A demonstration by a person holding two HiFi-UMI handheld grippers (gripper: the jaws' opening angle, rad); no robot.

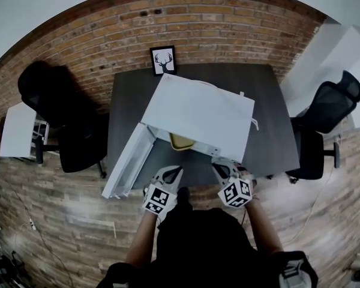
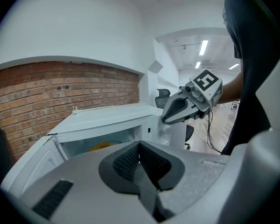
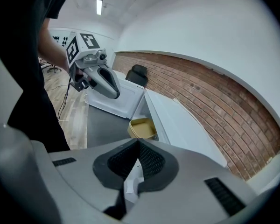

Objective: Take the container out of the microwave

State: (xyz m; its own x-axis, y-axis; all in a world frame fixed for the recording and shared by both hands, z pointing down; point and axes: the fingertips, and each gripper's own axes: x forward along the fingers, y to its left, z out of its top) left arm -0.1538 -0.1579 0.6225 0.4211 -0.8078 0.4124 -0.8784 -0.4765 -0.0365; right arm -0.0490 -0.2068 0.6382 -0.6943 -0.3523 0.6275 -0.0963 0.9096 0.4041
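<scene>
On the dark table (image 1: pixel 270 131) by the brick wall (image 1: pixel 228 29), the yellow container (image 1: pixel 181 141) sits at the mouth of the white microwave (image 1: pixel 198 113) (its door (image 1: pixel 129 161) swung wide for access), so I hold the left gripper (image 1: pixel 177 169) and right gripper (image 1: pixel 217 164), both closed on nothing, just before it, likely to reach in.

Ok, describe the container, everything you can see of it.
The container is a shallow, pale yellow tub with rounded corners and a raised rim, plastic by the look. It sits upright at the front of the microwave, whose door is swung open. Lid or contents: cannot tell. Only the microwave touches it; the left gripper and right gripper hang short of it.
</scene>
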